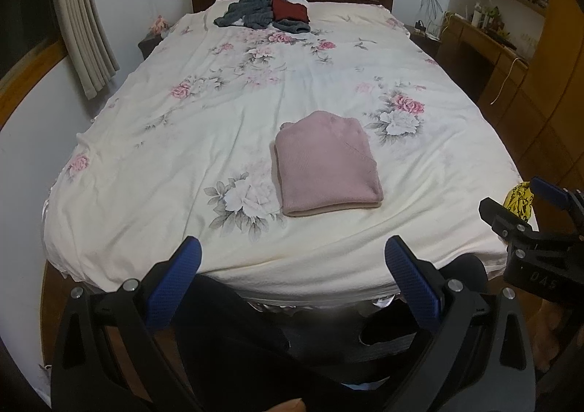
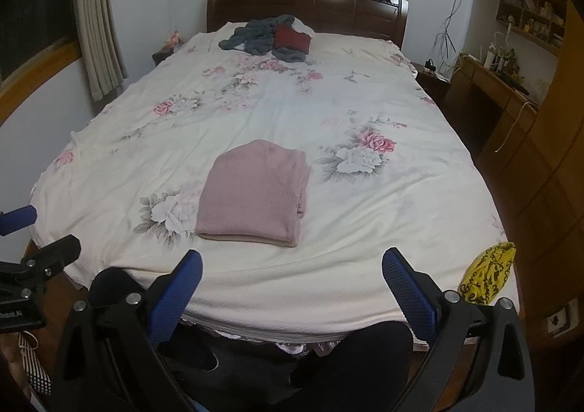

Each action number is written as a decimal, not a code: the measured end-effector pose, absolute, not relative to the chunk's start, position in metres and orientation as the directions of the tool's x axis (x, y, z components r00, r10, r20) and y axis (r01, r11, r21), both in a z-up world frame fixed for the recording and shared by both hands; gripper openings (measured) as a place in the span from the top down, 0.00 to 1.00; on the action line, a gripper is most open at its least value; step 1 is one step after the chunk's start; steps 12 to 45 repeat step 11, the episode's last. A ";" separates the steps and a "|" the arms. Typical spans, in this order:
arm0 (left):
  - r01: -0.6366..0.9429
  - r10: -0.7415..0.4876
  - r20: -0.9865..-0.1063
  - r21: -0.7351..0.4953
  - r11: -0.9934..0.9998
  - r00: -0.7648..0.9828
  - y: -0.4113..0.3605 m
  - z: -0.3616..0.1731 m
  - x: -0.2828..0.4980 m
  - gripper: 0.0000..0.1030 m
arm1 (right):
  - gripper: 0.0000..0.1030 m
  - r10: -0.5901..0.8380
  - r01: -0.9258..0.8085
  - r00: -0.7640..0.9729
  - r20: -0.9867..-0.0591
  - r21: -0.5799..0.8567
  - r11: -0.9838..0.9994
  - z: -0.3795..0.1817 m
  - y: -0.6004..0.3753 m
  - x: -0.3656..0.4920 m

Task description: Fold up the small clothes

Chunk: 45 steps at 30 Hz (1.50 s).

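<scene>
Left wrist view: left gripper [image 1: 292, 258] and right gripper [image 2: 292, 266] fingers spread wide, holding nothing.

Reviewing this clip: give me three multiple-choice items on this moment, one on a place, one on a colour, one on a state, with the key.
1. Where does the unfolded pile lie?
A. by the headboard
B. at the foot of the bed
C. on the desk

2. What colour is the folded garment?
A. green
B. dusty pink
C. white

3. How do the left gripper and right gripper stand?
A. both shut on cloth
B. one open, one shut
C. both open, holding nothing

Key: 1 A, the grey and red heap sits at the far end; 2 B, its knit is pink; 3 C, the blue pads stand wide apart with only the bedsheet beyond.
</scene>
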<state>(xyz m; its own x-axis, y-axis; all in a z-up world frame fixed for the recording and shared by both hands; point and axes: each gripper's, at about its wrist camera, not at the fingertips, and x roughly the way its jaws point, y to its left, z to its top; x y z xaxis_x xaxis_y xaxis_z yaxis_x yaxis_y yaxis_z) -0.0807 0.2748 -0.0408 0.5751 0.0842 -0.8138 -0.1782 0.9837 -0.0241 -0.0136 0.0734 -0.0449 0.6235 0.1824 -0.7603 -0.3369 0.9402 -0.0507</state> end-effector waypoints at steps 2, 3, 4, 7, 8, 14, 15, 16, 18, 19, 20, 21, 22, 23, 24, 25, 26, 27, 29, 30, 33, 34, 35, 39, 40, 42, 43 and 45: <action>-0.177 0.082 -0.814 -0.026 0.984 0.576 0.275 -0.041 -0.080 0.03 | 0.04 0.188 -0.342 0.620 -0.762 -0.047 0.939 -0.045 0.074 -0.014; -0.177 0.082 -0.814 -0.026 0.984 0.575 0.275 -0.042 -0.080 0.03 | 0.04 0.189 -0.345 0.618 -0.763 -0.048 0.937 -0.046 0.074 -0.013; -0.178 0.083 -0.814 -0.025 0.984 0.575 0.275 -0.042 -0.080 0.03 | 0.04 0.188 -0.348 0.617 -0.764 -0.051 0.936 -0.046 0.075 -0.013; -0.177 0.086 -0.814 -0.021 0.984 0.574 0.274 -0.042 -0.080 0.03 | 0.04 0.187 -0.352 0.617 -0.764 -0.055 0.934 -0.046 0.078 -0.014; -0.178 0.086 -0.814 -0.021 0.984 0.575 0.274 -0.042 -0.081 0.03 | 0.04 0.188 -0.351 0.616 -0.765 -0.053 0.935 -0.046 0.077 -0.014; -0.179 0.086 -0.813 -0.022 0.984 0.577 0.276 -0.042 -0.080 0.03 | 0.04 0.191 -0.352 0.614 -0.766 -0.050 0.935 -0.046 0.079 -0.015; -0.179 0.086 -0.813 -0.022 0.984 0.577 0.276 -0.042 -0.080 0.03 | 0.04 0.191 -0.352 0.614 -0.766 -0.050 0.935 -0.046 0.079 -0.015; -0.179 0.086 -0.813 -0.022 0.984 0.577 0.276 -0.042 -0.080 0.03 | 0.04 0.191 -0.352 0.614 -0.766 -0.050 0.935 -0.046 0.079 -0.015; -0.179 0.086 -0.813 -0.022 0.984 0.577 0.276 -0.042 -0.080 0.03 | 0.04 0.191 -0.352 0.614 -0.766 -0.050 0.935 -0.046 0.079 -0.015; -0.179 0.086 -0.813 -0.022 0.984 0.577 0.276 -0.042 -0.080 0.03 | 0.04 0.191 -0.352 0.614 -0.766 -0.050 0.935 -0.046 0.079 -0.015; -0.179 0.086 -0.813 -0.022 0.984 0.577 0.276 -0.042 -0.080 0.03 | 0.04 0.191 -0.352 0.614 -0.766 -0.050 0.935 -0.046 0.079 -0.015; -0.179 0.086 -0.813 -0.022 0.984 0.577 0.276 -0.042 -0.080 0.03 | 0.04 0.191 -0.352 0.614 -0.766 -0.050 0.935 -0.046 0.079 -0.015; -0.179 0.086 -0.813 -0.022 0.984 0.577 0.276 -0.042 -0.080 0.03 | 0.04 0.191 -0.352 0.614 -0.766 -0.050 0.935 -0.046 0.079 -0.015; -0.179 0.086 -0.813 -0.022 0.984 0.577 0.276 -0.042 -0.080 0.03 | 0.04 0.191 -0.352 0.614 -0.766 -0.050 0.935 -0.046 0.079 -0.015; -0.179 0.086 -0.813 -0.022 0.984 0.577 0.276 -0.042 -0.080 0.03 | 0.04 0.191 -0.352 0.614 -0.766 -0.050 0.935 -0.046 0.079 -0.015; -0.179 0.086 -0.813 -0.022 0.984 0.577 0.276 -0.042 -0.080 0.03 | 0.04 0.191 -0.352 0.614 -0.766 -0.050 0.935 -0.046 0.079 -0.015; -0.179 0.086 -0.813 -0.022 0.984 0.577 0.276 -0.042 -0.080 0.03 | 0.04 0.191 -0.352 0.614 -0.766 -0.050 0.935 -0.046 0.079 -0.015; -0.179 0.086 -0.813 -0.022 0.984 0.577 0.276 -0.042 -0.080 0.03 | 0.04 0.191 -0.352 0.614 -0.766 -0.050 0.935 -0.046 0.079 -0.015; -0.179 0.086 -0.813 -0.022 0.984 0.577 0.276 -0.042 -0.080 0.03 | 0.04 0.191 -0.352 0.614 -0.766 -0.050 0.935 -0.046 0.079 -0.015; -0.179 0.086 -0.813 -0.022 0.984 0.577 0.276 -0.042 -0.080 0.03 | 0.04 0.191 -0.352 0.614 -0.766 -0.050 0.935 -0.046 0.079 -0.015; -0.179 0.086 -0.813 -0.022 0.984 0.577 0.276 -0.042 -0.080 0.03 | 0.04 0.191 -0.352 0.614 -0.766 -0.050 0.935 -0.046 0.079 -0.015; -0.179 0.086 -0.813 -0.022 0.984 0.577 0.276 -0.042 -0.080 0.03 | 0.04 0.191 -0.352 0.614 -0.766 -0.050 0.935 -0.046 0.079 -0.015; -0.179 0.086 -0.813 -0.022 0.984 0.577 0.276 -0.042 -0.080 0.03 | 0.04 0.191 -0.352 0.614 -0.766 -0.050 0.935 -0.046 0.079 -0.015; -0.179 0.086 -0.813 -0.022 0.984 0.577 0.276 -0.042 -0.080 0.03 | 0.04 0.191 -0.352 0.614 -0.766 -0.050 0.935 -0.046 0.079 -0.015; -0.179 0.086 -0.813 -0.022 0.984 0.577 0.276 -0.042 -0.080 0.03 | 0.04 0.191 -0.352 0.614 -0.766 -0.050 0.935 -0.046 0.079 -0.015; -0.179 0.086 -0.813 -0.022 0.984 0.577 0.276 -0.042 -0.080 0.03 | 0.04 0.191 -0.352 0.614 -0.766 -0.050 0.935 -0.046 0.079 -0.015; -0.179 0.086 -0.813 -0.022 0.984 0.577 0.276 -0.042 -0.080 0.03 | 0.04 0.191 -0.352 0.614 -0.766 -0.050 0.935 -0.046 0.079 -0.015; -0.179 0.086 -0.813 -0.022 0.984 0.577 0.276 -0.042 -0.080 0.03 | 0.04 0.191 -0.352 0.614 -0.766 -0.050 0.935 -0.046 0.079 -0.015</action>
